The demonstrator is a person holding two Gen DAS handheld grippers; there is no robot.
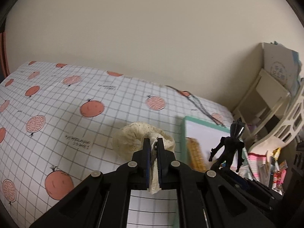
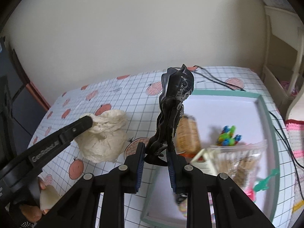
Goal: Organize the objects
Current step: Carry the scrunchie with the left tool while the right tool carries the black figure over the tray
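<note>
- Black gripper arms fill the bottom of both views, and each one has something in hand.
- Left gripper [image 1: 153, 148] sits nearly closed, clamped on a gathered fold of the cream lace cloth [image 1: 131, 138]; the rest of the cloth bunches in a loop beyond the tips, low centre of the frame.
- From the right wrist view, that cloth [image 2: 104, 138] hangs bunched just above the worktop [image 2: 117, 98], left of centre, so it looks lifted for carrying rather than resting.
- Right gripper [image 2: 154, 153] stands partly open, its pads pinching the legs of the black figurine [image 2: 174, 102], which rises upright through mid-frame.
- Holding it low by the legs keeps it vertical, probably so it can be set down standing.
- Below and to the right lies the green-rimmed tray [image 2: 266, 102], already holding a woven roll [image 2: 187, 133], a colourful toy [image 2: 229, 134] and a clear packet [image 2: 239, 157].
- My read: the tray is the collecting place, and both held items are not yet in it.
</note>
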